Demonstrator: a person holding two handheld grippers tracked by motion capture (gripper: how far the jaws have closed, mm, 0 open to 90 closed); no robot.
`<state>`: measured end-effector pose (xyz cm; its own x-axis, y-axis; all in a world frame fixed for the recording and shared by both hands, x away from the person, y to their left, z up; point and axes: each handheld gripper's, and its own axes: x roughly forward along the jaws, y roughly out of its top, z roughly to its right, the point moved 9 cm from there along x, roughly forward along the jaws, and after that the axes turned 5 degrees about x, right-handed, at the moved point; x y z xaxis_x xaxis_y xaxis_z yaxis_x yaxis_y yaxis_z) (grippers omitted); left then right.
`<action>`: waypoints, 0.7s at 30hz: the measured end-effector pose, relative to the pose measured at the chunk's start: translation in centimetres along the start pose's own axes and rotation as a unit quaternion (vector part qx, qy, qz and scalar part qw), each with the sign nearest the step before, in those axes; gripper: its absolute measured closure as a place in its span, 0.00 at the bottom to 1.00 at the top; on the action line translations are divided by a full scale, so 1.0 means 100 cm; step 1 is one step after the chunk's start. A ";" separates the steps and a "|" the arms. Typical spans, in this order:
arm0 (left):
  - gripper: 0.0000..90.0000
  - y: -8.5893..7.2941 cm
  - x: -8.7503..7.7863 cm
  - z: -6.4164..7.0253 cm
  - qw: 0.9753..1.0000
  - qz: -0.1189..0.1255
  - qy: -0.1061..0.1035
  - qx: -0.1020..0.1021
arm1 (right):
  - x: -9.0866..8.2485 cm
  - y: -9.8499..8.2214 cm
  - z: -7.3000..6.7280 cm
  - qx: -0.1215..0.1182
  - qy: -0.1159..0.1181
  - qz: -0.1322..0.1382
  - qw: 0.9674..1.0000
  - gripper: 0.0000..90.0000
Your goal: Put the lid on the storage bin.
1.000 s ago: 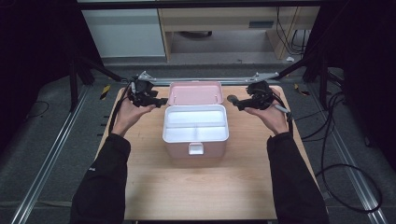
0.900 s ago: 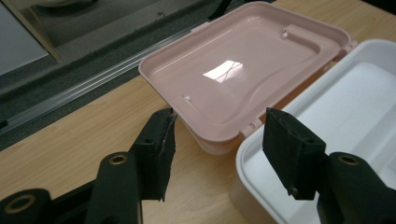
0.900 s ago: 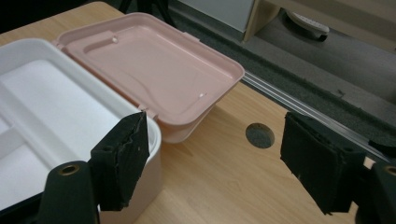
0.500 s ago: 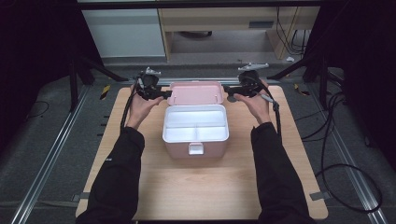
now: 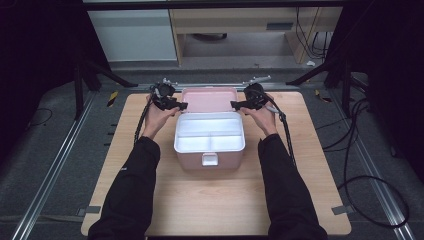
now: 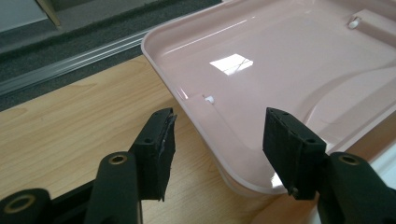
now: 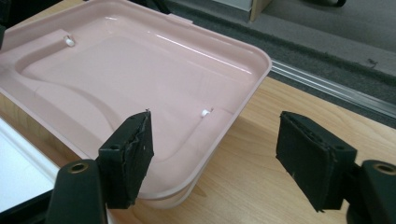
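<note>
A pink box (image 5: 210,159) stands mid-table with a white divided tray (image 5: 209,135) in its top. Its pink lid (image 5: 209,99) lies open and flat behind it. My left gripper (image 5: 181,106) is at the lid's left edge; in the left gripper view the gripper (image 6: 219,116) is open, and the lid's (image 6: 289,60) rim runs between the jaws without touching the pads. My right gripper (image 5: 236,105) is at the lid's right edge. In the right gripper view the gripper (image 7: 215,116) straddles the lid's (image 7: 140,60) corner rim. Its jaws have just been closing a little and stand open, clear of the rim.
The wooden table (image 5: 150,200) has bare board on both sides of the box and in front of it. A metal rail (image 5: 135,86) runs along its far edge. Black cables (image 5: 370,190) lie on the floor at the right, and dark stand legs (image 5: 100,75) rise at the back left.
Both hands have moved away from me and inward, sinking toward the lid's two side edges. The right gripper's jaws have narrowed slightly. The box has not moved.
</note>
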<state>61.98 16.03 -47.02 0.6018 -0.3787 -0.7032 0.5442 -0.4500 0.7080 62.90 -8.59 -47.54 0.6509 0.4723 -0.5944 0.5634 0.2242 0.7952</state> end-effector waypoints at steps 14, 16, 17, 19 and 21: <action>0.52 -0.007 0.024 0.002 1.000 -0.010 -0.008 -0.017 | 0.017 -0.012 -0.003 0.011 0.026 -0.025 0.999 0.47; 0.52 -0.007 0.025 0.001 1.000 -0.009 -0.013 -0.022 | 0.019 -0.013 -0.003 0.015 0.029 -0.025 0.999 0.48; 0.52 -0.008 0.026 0.000 1.000 -0.007 -0.017 -0.022 | 0.020 -0.013 -0.003 0.018 0.032 -0.026 0.999 0.48; 0.52 -0.008 0.026 0.000 0.999 -0.007 -0.025 -0.022 | 0.022 -0.013 -0.005 0.021 0.036 -0.026 0.999 0.47; 0.52 -0.008 0.026 -0.001 0.999 -0.004 -0.030 -0.023 | 0.024 -0.013 -0.005 0.021 0.029 -0.029 0.999 0.47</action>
<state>63.13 15.50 -49.43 0.5616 -0.4239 -0.7106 0.5759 -0.4164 0.7036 63.49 -7.29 -49.95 0.5865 0.5075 -0.6312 0.6213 0.2180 0.7526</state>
